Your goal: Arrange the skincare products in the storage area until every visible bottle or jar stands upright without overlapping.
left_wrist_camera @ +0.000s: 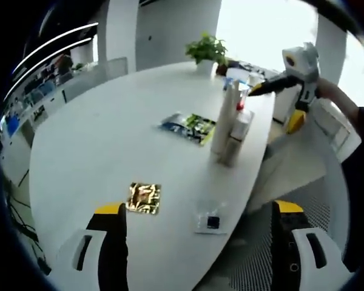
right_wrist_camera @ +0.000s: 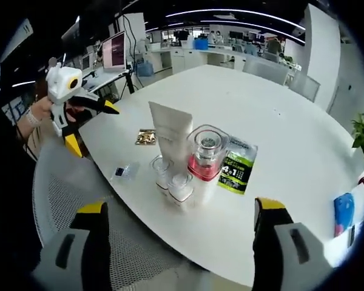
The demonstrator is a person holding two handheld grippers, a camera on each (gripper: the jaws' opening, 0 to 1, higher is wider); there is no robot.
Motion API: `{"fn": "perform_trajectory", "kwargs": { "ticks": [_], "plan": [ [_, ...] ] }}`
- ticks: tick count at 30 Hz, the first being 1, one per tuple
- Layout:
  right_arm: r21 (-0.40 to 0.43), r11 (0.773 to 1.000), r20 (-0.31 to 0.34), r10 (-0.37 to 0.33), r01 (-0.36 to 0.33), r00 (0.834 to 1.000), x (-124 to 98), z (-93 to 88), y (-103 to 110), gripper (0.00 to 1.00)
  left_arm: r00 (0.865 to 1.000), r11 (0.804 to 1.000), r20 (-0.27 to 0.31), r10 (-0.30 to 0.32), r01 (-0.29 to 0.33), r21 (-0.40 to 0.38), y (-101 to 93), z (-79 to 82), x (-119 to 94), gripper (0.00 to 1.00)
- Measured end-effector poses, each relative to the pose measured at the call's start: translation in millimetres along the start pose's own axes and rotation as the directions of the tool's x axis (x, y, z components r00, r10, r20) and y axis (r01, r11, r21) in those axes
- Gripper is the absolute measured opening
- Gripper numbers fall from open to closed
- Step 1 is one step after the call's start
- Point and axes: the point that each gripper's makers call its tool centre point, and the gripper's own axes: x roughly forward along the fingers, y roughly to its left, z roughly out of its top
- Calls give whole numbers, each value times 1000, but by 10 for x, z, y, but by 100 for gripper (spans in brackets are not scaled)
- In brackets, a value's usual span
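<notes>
1. Yellow-tipped black jaws of the left gripper (left_wrist_camera: 197,233) rise wide apart at the bottom of the left gripper view, with nothing between them; they hang over the near edge of the white oval table (left_wrist_camera: 97,145) and a mesh chair seat (left_wrist_camera: 255,254).
2. Just beyond those jaws lie a gold foil sachet (left_wrist_camera: 144,197) and a small clear packet with a dark square (left_wrist_camera: 211,220), both flat on the table and apart from each other.
3. Farther on, near the table's right edge, the skincare products stand clustered upright: a tall white tube (left_wrist_camera: 223,124) and a shorter clear bottle (left_wrist_camera: 236,134), touching or nearly so. They are well ahead of the left fingers.
4. Beside the cluster lies a green and black sachet (left_wrist_camera: 189,126); its print is too small to read here.
5. In the right gripper view the right gripper (right_wrist_camera: 179,227) is likewise spread open and empty, its jaws low at either side of the cluster.
6. Between and just beyond those jaws stand two small clear-capped jars (right_wrist_camera: 173,182), a clear bottle with a pink band (right_wrist_camera: 204,160) and the white tube (right_wrist_camera: 171,132) behind.
7. On the green sachet (right_wrist_camera: 236,165) the characters "4+1" seem legible; the rest is not.
8. A potted plant (left_wrist_camera: 206,51) stands at the table's far end.
</notes>
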Motion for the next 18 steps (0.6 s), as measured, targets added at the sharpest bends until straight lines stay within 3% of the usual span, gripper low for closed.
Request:
{"fn": "perform_trajectory", "kwargs": {
  "ticks": [5,9,15,18],
  "plan": [
    [-23,1000,-25,8,-8,1000,-16,-26,-140,99,1000,1000,-11,14,-15,-16,40,87,88,97],
    [-11,1000,-4,23,-23,1000,-28,12,-300,89,1000,999,-26,14,-15,-31,77,130,220,97],
    [-14,999,-49,31,-31,998,45,-98,-610,77,999,998,-52,15,-18,-52,162,203,395,97],
    [1,1000,-40,31,-31,999,120,-95,-769,69,998,998,-53,15,-18,-56,201,259,469,97]
  ]
}}
